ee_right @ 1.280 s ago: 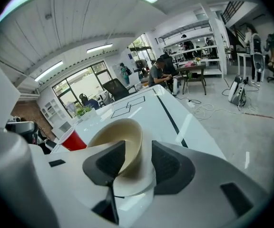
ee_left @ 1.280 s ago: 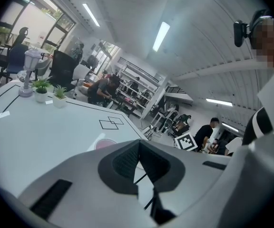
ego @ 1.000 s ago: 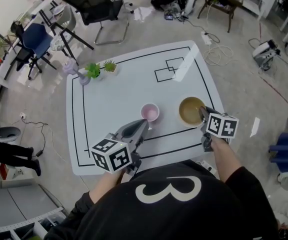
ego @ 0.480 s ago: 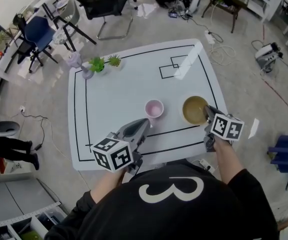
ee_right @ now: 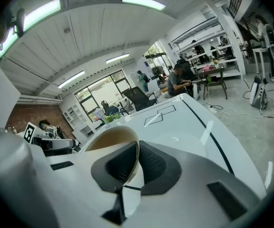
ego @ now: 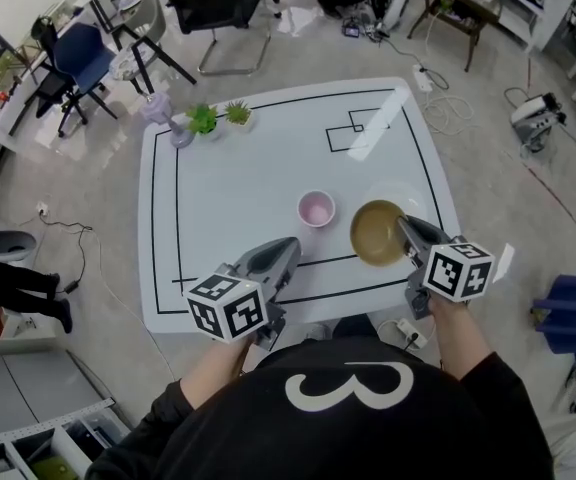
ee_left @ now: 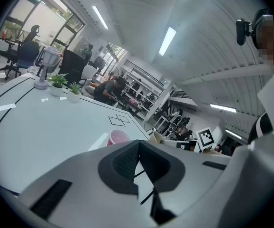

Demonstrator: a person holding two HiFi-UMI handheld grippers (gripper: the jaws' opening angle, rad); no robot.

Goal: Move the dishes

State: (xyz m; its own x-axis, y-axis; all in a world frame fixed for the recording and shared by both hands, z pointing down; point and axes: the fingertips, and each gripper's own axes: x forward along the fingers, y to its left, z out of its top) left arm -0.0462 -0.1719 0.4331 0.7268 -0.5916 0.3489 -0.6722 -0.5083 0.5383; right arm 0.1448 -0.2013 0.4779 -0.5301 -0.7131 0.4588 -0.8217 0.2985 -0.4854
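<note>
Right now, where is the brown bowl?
In the head view the bowl is at the right of the table, rim pinched in the right tongs, beside the pink cup.

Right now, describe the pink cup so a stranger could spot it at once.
On the white table, look toward the person's edge. The pink cup stands just left of the brown bowl. It is smaller, narrower and pink, not brown.

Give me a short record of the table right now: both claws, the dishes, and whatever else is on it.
right claw: shut on the bowl rim
left claw: shut, empty, over the near side of the table
cup: pink, upright, left of bowl
plants: two small pots, far left corner
</note>
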